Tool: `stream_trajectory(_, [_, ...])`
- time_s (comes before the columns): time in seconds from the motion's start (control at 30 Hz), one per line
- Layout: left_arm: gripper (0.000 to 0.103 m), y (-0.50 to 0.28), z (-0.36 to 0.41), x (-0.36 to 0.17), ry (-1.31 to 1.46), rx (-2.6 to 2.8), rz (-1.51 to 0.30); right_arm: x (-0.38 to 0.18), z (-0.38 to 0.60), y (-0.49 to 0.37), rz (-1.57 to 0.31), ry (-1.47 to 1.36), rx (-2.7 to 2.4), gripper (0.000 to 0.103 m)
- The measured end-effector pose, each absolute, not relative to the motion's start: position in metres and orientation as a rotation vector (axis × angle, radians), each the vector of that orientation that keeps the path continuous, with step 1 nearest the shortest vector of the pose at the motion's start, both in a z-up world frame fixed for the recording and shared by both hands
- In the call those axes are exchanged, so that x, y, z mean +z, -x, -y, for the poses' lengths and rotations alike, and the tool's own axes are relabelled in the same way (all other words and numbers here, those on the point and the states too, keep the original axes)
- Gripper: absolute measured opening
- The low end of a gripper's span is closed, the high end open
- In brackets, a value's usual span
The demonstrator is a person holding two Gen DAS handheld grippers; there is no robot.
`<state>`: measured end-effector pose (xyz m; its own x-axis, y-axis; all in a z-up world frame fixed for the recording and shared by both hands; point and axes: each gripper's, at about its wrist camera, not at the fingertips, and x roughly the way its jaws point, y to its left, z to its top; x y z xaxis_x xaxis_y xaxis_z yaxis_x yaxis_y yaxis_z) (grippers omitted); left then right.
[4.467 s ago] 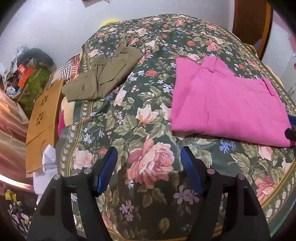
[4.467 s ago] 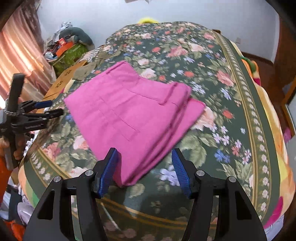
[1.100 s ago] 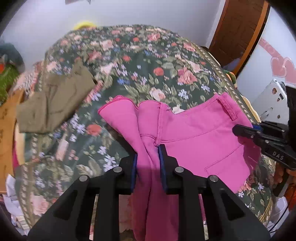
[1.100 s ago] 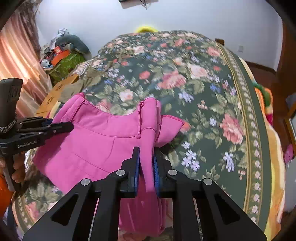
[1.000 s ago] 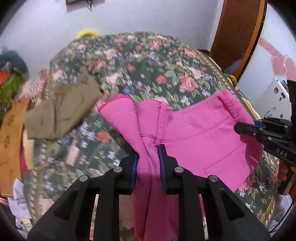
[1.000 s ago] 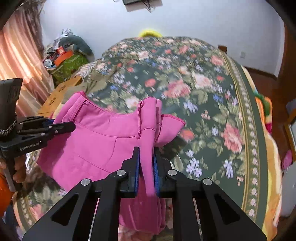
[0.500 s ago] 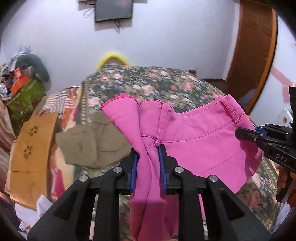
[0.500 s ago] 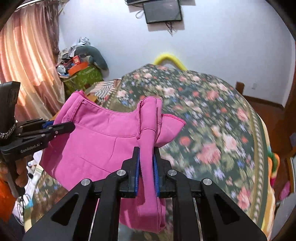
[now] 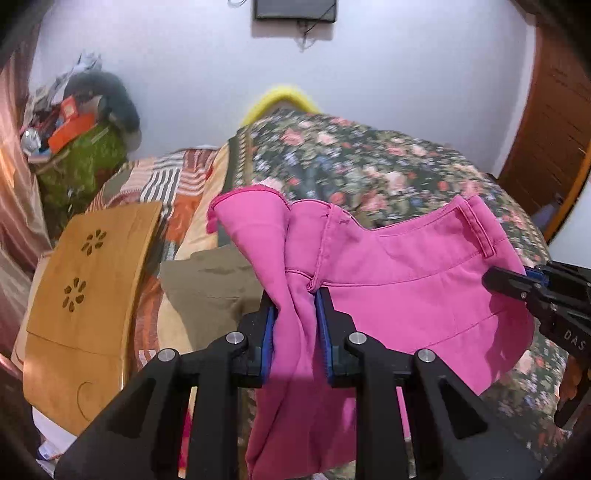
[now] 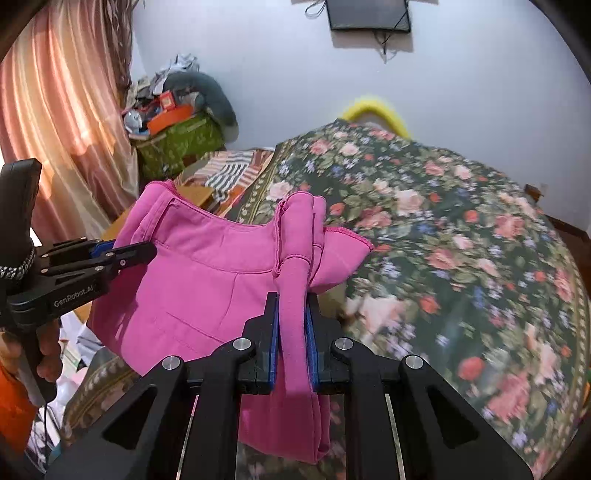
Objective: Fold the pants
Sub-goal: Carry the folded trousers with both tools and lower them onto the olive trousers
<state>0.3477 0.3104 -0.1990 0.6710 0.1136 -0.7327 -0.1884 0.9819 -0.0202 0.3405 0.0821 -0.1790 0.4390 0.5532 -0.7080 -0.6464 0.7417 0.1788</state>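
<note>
Left gripper (image 9: 295, 328): blue pads pinched on a bunched fold of the pink pants (image 9: 399, 288), cloth hanging slack below the jaws. Right gripper (image 10: 291, 328): pads likewise clamped on a gathered fold of the same garment. Pants stretched between the two, lifted clear of the floral bedspread (image 10: 461, 240) beyond. Olive garment (image 9: 210, 284) lies on the bed just left of the left gripper; wooden board (image 9: 85, 295) further left. Wall-mounted screen (image 10: 369, 14) far ahead.
</note>
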Motion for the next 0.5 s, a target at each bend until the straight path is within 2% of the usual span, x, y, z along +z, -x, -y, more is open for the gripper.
stream_trajectory(0.33, [0.019,-0.385,-0.355,-0.244,0.083,0.257,-0.823,-0.224,-0.144,-0.375,-0.905,0.225,0.753,0.011])
stream_trajectory(0.5, [0.019,-0.398,-0.365,-0.270,0.082,0.294,-0.897,-0.245,-0.151,-0.386,-0.926,0.292,0.690,0.011])
